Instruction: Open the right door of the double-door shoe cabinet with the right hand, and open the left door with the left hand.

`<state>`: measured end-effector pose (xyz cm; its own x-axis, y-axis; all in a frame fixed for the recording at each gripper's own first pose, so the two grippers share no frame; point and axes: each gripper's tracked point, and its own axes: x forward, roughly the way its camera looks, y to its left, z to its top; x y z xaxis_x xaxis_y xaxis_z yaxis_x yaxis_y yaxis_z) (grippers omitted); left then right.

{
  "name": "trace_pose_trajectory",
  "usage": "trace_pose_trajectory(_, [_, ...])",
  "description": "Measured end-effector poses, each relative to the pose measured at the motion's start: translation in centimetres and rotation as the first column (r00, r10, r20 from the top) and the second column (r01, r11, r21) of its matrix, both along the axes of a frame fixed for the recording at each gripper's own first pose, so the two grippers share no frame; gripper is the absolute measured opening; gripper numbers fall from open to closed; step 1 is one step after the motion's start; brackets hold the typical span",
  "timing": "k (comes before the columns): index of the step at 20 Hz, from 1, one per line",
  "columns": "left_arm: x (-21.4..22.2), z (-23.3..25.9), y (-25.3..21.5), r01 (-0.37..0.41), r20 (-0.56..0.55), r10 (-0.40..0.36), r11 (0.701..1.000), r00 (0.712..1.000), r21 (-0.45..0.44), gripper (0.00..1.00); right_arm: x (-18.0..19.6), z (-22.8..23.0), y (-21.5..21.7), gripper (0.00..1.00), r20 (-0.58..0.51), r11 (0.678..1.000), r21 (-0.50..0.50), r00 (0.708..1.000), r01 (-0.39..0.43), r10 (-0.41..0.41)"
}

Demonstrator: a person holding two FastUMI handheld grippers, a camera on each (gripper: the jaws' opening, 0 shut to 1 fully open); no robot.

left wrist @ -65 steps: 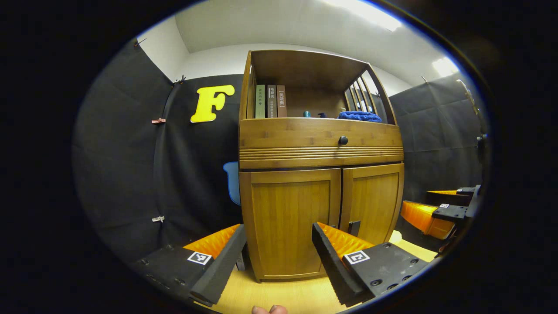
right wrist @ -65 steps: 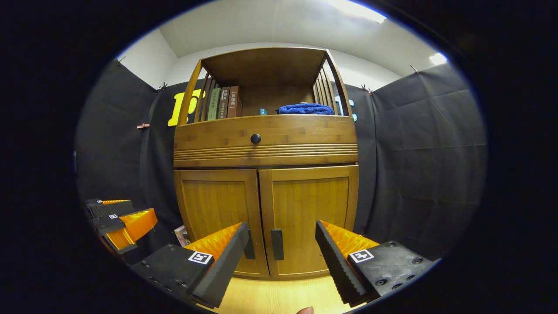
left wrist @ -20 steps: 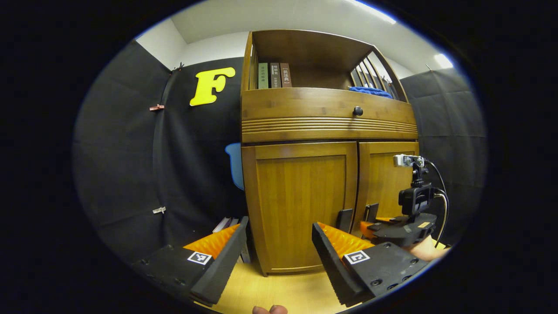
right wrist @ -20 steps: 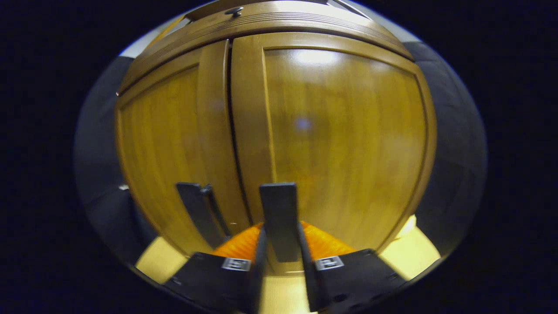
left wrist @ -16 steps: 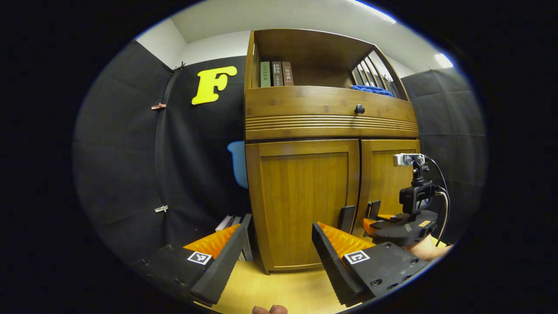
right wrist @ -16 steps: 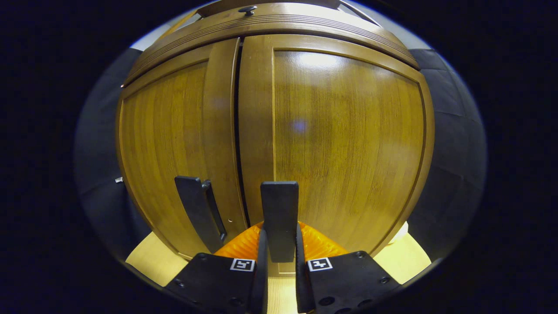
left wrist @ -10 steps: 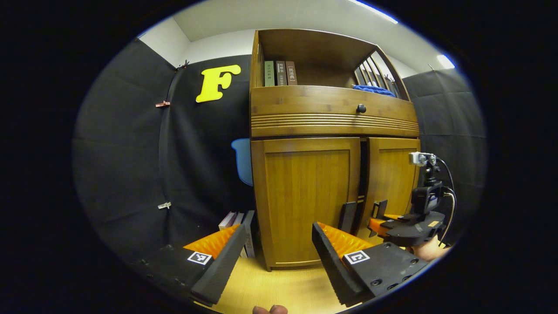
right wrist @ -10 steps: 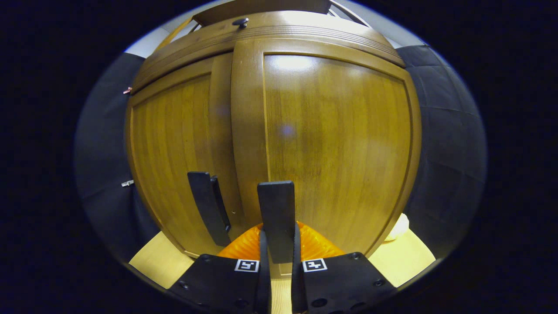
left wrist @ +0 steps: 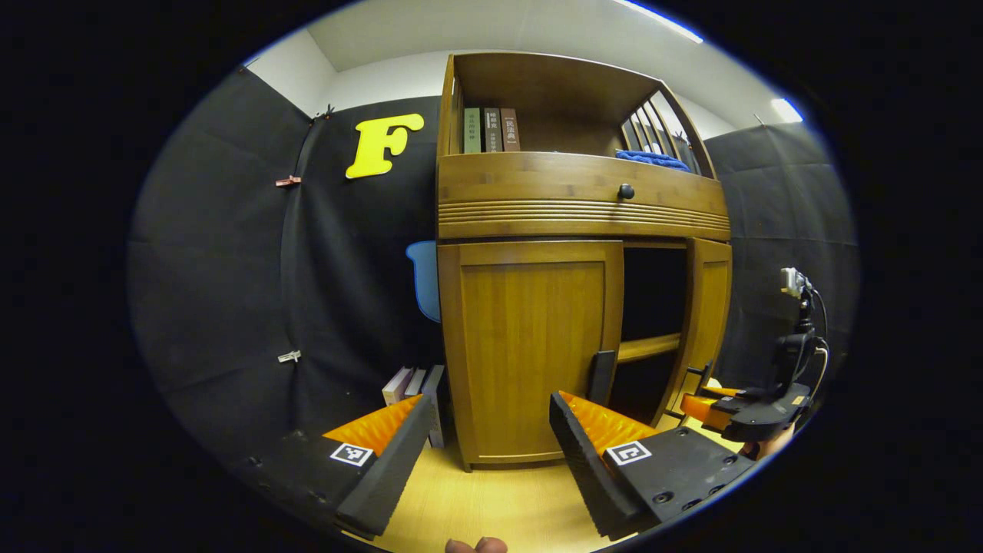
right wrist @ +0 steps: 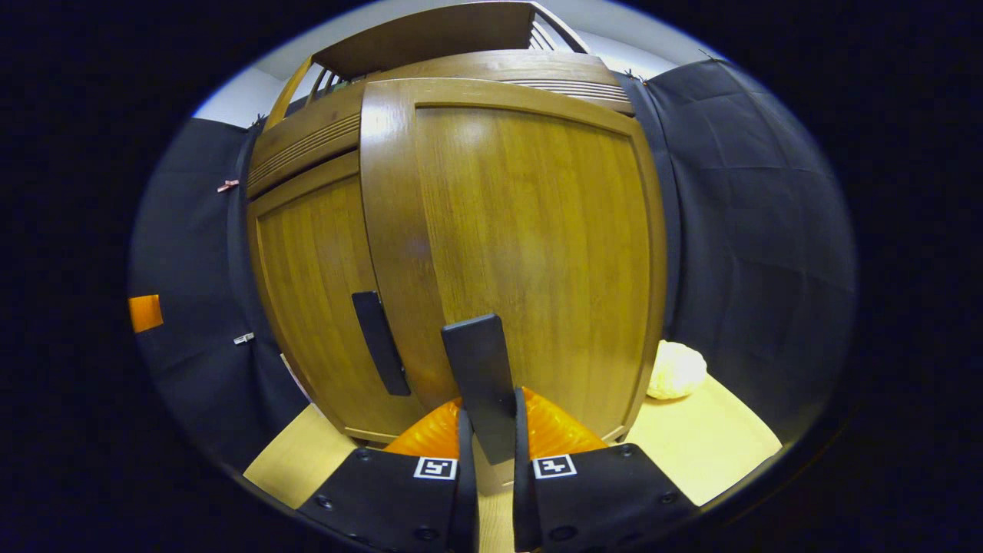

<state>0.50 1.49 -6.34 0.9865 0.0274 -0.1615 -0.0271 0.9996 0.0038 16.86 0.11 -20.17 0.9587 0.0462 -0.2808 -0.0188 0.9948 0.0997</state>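
Note:
The wooden shoe cabinet (left wrist: 537, 215) stands ahead of me in the left gripper view. Its left door (left wrist: 530, 346) is closed, with a dark upright handle (left wrist: 601, 376) at its inner edge. The right door (left wrist: 710, 322) is swung out, baring a dark inside and a shelf (left wrist: 649, 347). My right gripper (left wrist: 703, 403) is at that door's lower edge. In the right gripper view the right door (right wrist: 530, 253) looms close, and my right gripper (right wrist: 490, 442) is shut on its dark handle (right wrist: 476, 376). My left gripper (left wrist: 488, 438) hangs open, short of the left door, gripping nothing.
Books (left wrist: 415, 384) lean on the floor left of the cabinet. A drawer with a round knob (left wrist: 626, 191) sits above the doors, with books (left wrist: 491, 130) and a blue cloth (left wrist: 653, 159) on the shelf over it. A pale lump (right wrist: 676, 369) lies on the light wood floor (right wrist: 722, 438) right of the cabinet.
The right door has swung from closed to wide open, pulled by the right gripper shut on its handle. The left gripper has stayed open and has barely moved.

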Motion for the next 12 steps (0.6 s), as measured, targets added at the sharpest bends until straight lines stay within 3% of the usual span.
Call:
trace_pose_trajectory(7, [-0.3,-0.3,-2.3,0.046,-0.006,-0.046,0.999,0.999,-0.017,0.94,0.1,-0.2,-0.1,0.20,-0.008,0.998,0.022,0.998,0.060,-0.060])
trace_pose_trajectory(12, [0.4,-0.4,-5.0,0.077,-0.008,-0.078,0.997,0.997,-0.022,0.95,0.1,1.0,0.1,0.19,-0.013,0.999,-0.024,0.999,0.031,-0.031])
